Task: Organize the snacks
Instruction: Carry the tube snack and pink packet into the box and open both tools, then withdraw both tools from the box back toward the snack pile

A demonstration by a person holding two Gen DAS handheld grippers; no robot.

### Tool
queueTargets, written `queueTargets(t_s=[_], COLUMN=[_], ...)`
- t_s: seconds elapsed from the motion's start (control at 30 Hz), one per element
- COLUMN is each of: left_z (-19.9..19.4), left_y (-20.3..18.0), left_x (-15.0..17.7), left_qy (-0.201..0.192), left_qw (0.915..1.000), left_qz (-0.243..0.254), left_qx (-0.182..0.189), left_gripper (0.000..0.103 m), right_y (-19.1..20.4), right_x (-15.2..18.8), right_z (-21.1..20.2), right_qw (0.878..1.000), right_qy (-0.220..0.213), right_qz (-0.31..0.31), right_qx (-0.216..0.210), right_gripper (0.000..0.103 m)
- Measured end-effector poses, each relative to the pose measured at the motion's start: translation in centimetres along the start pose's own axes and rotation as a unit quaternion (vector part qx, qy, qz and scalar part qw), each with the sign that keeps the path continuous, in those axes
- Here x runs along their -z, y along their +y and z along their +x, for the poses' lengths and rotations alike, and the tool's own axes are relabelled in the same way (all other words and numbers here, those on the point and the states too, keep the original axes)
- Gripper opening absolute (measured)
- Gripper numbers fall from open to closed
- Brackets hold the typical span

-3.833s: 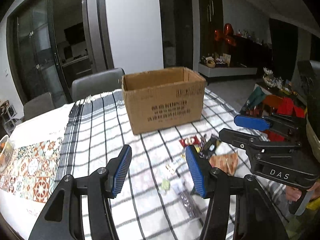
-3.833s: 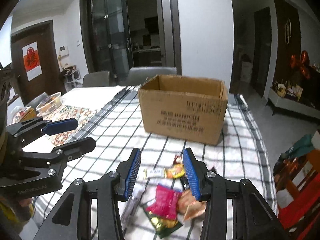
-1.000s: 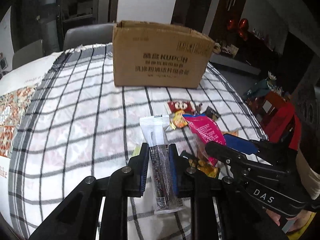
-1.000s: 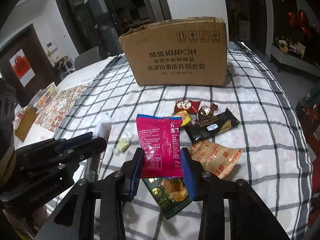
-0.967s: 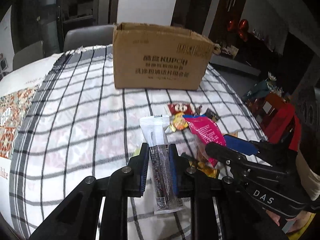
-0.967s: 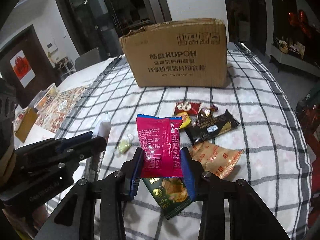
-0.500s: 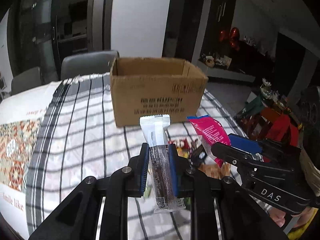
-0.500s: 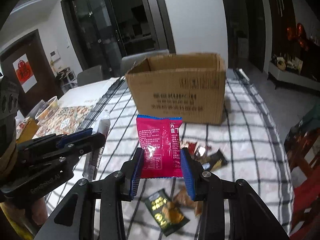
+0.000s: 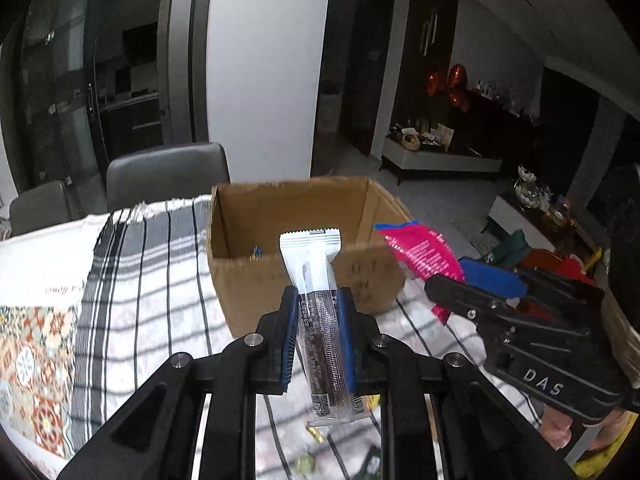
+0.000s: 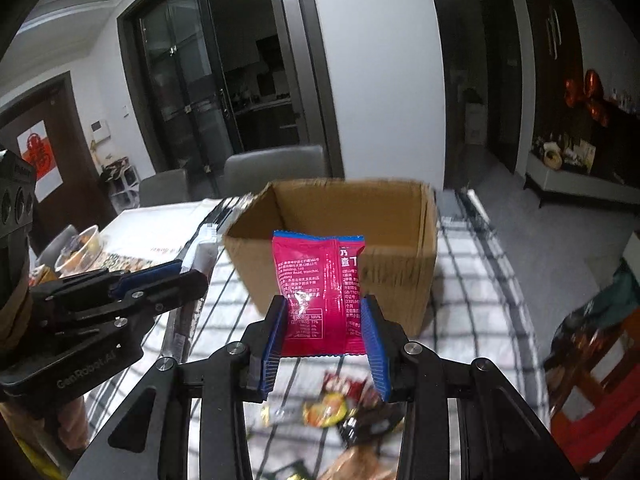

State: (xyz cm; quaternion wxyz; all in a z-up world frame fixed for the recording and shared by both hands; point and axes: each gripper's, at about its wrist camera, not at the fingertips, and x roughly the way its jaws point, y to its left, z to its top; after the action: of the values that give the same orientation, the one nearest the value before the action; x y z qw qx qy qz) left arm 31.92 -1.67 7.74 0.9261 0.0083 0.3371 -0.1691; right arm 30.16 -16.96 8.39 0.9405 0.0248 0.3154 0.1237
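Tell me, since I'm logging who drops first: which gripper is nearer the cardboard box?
Hard to separate; perhaps the left. The left gripper, shut on the white bar wrapper, and the right gripper, shut on the pink snack packet, both sit just short of the cardboard box.

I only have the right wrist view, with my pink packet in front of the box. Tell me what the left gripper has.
Observer: The left gripper is shut on a long bar with a white top and a dark body. The bar stands nearly upright between the pads.
Operator: Check inside the box. I can't see its floor.
Observer: The box holds one small blue-and-yellow item, low against its near wall. The bar hides part of the floor.
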Motion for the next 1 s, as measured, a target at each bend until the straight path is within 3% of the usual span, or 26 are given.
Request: queueTargets(t_s=[0.47,0.87,0.93,1.0], left_z=[5.2,9.8,10.7,10.8], left_y=[1.8,2.7,3.0,3.1], left_x=[-6.1,-9.2,-9.4,-9.3], left_qy=[-0.015,-0.013,-0.004,-0.003], left_qw=[0.9997,0.9988,0.9985,0.9982], left_qz=[0.018,0.042,0.045,0.042], left_qx=[0.003,-0.022,-0.032,-0.042], left_gripper=[0.02,0.021,0.024,0.043], right_y=[-1.6,-2.3,-2.1,-2.3], right_x=[-6.3,-7.9,-8.0,-8.0], right_z=[4.7,8.4,8.8,9.1], right_qw=[0.999,0.999,0.999,0.999], right_qy=[-0.005,0.01,0.011,0.018], right_qz=[-0.026,-0.023,-0.023,-0.023], right_qx=[0.018,0.031,0.033,0.041], right_gripper=[0.038,0.039,0.039,0.04])
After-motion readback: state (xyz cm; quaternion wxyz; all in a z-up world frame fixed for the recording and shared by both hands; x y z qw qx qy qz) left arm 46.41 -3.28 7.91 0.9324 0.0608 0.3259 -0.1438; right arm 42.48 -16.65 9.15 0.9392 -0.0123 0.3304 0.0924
